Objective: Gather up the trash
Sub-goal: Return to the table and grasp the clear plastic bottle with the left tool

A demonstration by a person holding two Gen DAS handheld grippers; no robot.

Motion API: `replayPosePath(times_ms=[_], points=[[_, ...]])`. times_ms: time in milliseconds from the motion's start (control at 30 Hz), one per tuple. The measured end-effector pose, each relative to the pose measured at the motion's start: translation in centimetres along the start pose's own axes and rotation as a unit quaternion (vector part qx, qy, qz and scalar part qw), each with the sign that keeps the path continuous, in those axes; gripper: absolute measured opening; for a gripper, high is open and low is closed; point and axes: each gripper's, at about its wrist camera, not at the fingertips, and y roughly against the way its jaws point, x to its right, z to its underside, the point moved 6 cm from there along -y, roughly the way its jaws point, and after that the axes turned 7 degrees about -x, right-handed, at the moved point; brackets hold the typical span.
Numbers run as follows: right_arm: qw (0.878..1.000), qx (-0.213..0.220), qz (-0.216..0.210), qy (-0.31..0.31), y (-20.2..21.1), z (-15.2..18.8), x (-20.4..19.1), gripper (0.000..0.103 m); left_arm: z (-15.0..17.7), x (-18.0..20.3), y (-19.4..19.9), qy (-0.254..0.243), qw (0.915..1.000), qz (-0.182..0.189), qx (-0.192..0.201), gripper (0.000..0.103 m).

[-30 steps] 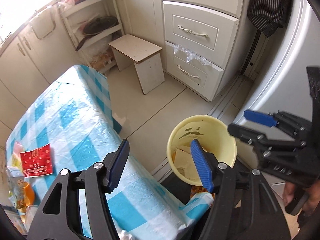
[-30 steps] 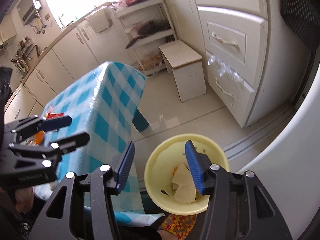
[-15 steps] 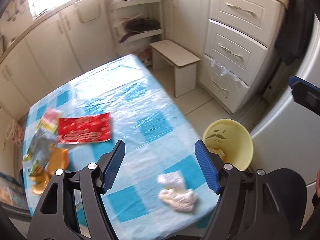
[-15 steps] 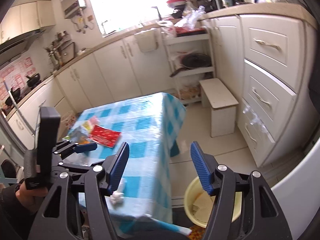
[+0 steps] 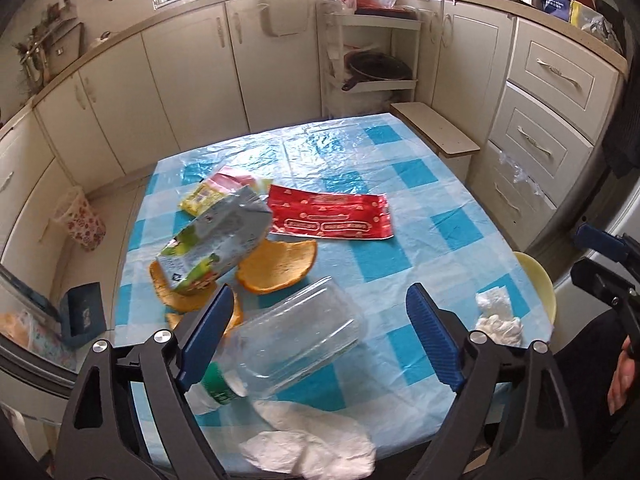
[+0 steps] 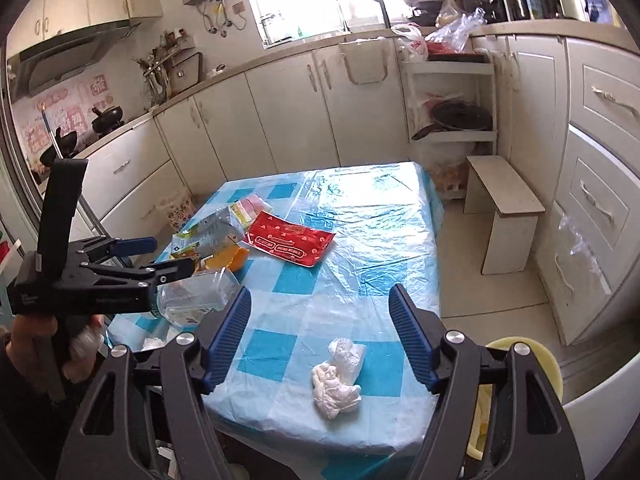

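Observation:
Trash lies on the blue-checked table (image 5: 400,168): a clear plastic bottle (image 5: 292,340) on its side, a juice carton (image 5: 216,240), orange peels (image 5: 276,268), a red wrapper (image 5: 332,216), a yellow packet (image 5: 200,198), a white tissue (image 5: 316,448) at the near edge and a crumpled tissue (image 5: 498,316) (image 6: 338,376). The yellow bin (image 6: 532,360) (image 5: 540,284) stands on the floor by the table's right side. My left gripper (image 5: 320,336) is open just above the bottle. My right gripper (image 6: 320,332) is open and empty above the crumpled tissue.
A low white stool (image 6: 504,208) stands right of the table. Drawers (image 6: 600,200) and a shelf rack with a pan (image 6: 456,116) line the right wall. Cabinets (image 5: 192,72) run along the back. A floral bag (image 5: 84,220) sits on the floor at the left.
Both grippers have swung away from the yellow bin and back over the table. The left one now hovers over the clear bottle, the right one over the crumpled tissue.

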Motion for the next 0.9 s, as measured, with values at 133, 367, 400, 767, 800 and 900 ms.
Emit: replayPosePath(times_ms=[133,367,400,767,800,900], points=[[0.999,-0.031,0.006,0.004,-1.7,0.6,-0.3,0.074,1.5,-2.7,0.0,-0.031,0.9995,0.009,-0.005,0.087],[0.993,-0.111,0.008,0.029,-5.4,3.2,-1.7,0.074,2.0,-3.8,-2.1,-0.095,0.9938,0.044,-0.038,0.089],[0.993,-0.117,0.008,0.033,-5.7,3.4,-1.9,0.074,2.0,-3.7,-2.4,-0.105,0.9924,0.049,-0.042,0.089],[0.989,-0.141,0.020,0.038,-6.5,4.7,-1.6,0.074,3.1,-0.8,-6.6,-0.198,0.9725,0.067,-0.102,0.094],[0.989,-0.142,0.017,0.038,-6.5,4.7,-1.7,0.074,3.1,-0.7,-7.0,-0.203,0.9711,0.066,-0.106,0.094],[0.989,-0.139,-0.008,0.051,-6.4,4.7,-2.9,0.074,3.1,-0.5,-7.9,-0.212,0.9678,0.069,-0.116,0.094]])
